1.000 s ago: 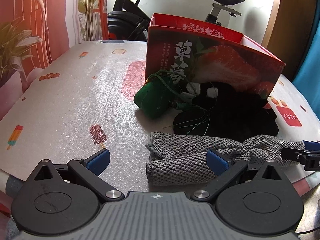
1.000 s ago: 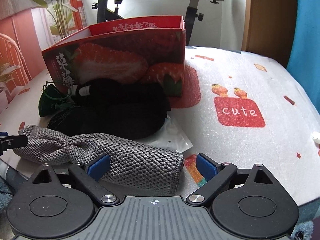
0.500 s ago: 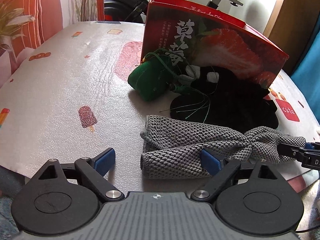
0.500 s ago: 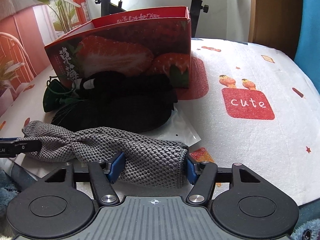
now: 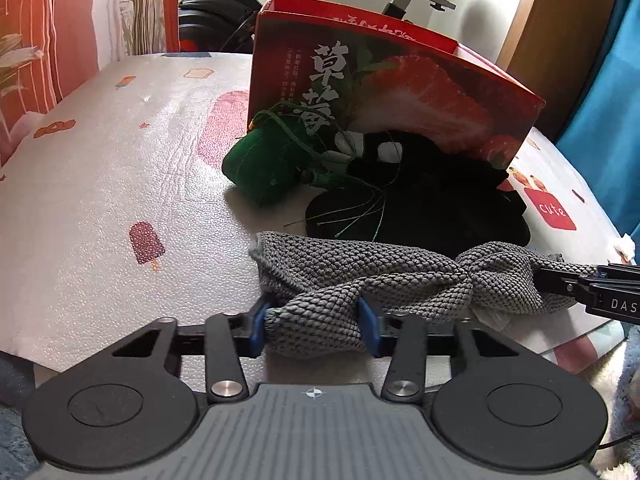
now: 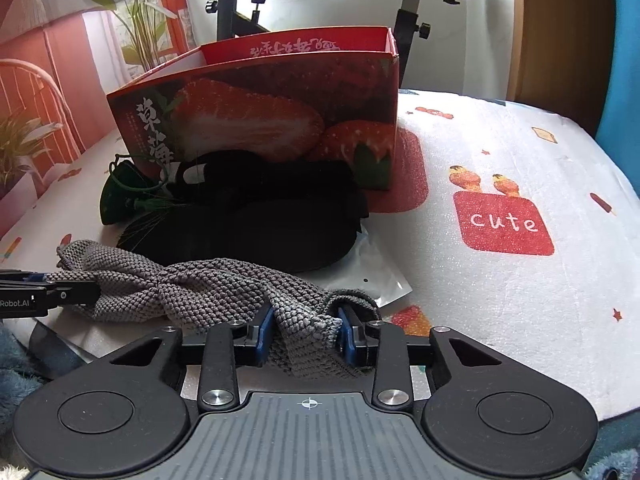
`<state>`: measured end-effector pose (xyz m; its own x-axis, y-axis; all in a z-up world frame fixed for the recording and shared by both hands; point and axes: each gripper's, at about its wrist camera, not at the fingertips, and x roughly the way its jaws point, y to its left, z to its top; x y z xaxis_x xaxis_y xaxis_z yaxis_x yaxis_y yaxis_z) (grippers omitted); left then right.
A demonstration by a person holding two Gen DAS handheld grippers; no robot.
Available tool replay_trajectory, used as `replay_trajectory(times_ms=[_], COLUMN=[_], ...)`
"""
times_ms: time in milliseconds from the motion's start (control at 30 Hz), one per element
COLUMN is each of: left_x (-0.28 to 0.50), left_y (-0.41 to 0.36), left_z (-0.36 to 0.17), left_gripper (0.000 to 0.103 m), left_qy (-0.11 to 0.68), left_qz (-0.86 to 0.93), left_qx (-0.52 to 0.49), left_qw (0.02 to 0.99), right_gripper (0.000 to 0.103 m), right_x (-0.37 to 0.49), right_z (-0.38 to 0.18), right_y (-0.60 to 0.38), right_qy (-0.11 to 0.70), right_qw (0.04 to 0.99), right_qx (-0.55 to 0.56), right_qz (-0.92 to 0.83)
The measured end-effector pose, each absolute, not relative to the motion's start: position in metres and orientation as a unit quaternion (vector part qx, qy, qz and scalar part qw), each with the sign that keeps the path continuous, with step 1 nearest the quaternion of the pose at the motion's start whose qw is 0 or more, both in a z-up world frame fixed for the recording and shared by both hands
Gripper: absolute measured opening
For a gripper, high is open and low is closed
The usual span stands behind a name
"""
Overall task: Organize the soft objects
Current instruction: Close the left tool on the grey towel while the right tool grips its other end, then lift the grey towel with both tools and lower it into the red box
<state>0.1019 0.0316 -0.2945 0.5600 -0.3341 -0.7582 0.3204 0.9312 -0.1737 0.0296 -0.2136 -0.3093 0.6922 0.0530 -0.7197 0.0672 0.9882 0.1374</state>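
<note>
A: Between the blue pads of the left gripper, the grey cloth looks a coarse, nubbly knit, matt; the same weave bunches between the right gripper fingers.

B: Beyond the fingers, the black fabric is soft and dull; the green pouch is matt cloth with thin thread cords; the strawberry box is printed card, faintly glossy.

A: Under the fingers, the table cover is pebbled, with a slight sheen; the gripper bodies look like matt black plastic with bright metal pins.
</note>
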Motion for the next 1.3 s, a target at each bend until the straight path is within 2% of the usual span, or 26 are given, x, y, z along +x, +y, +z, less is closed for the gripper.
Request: replay_trajectory(times_ms=[33, 133, 333, 1300], left_x=[0.102, 0.101, 0.098, 0.088], left_y=[0.033, 0.032, 0.036, 0.043], left_z=[-0.294, -0.293, -0.289, -0.273], left_gripper=[0.028, 0.024, 0.022, 0.02], left_qy=[0.431, 0.427, 0.414, 0.381], left_qz=[-0.188, -0.188, -0.186, -0.185], left_qx=[-0.014, -0.013, -0.017, -0.028], left_qw=[0.882, 0.884, 0.891, 0.905], right_gripper=[0.027, 0.023, 0.017, 0.014], right_x=[0.029, 0.027, 0.024, 0.012], right_z=[-0.308, -0.306, -0.302, -0.283], right_y=[-0.214, -0.214, -0.216, -0.212], right_qy=[0.39, 0.384, 0.368, 0.313], right_qw=[0.918, 0.92, 0.926, 0.947], right_qx=[0.079, 0.079, 0.084, 0.063], right_qz=[-0.003, -0.002, 0.002, 0.024])
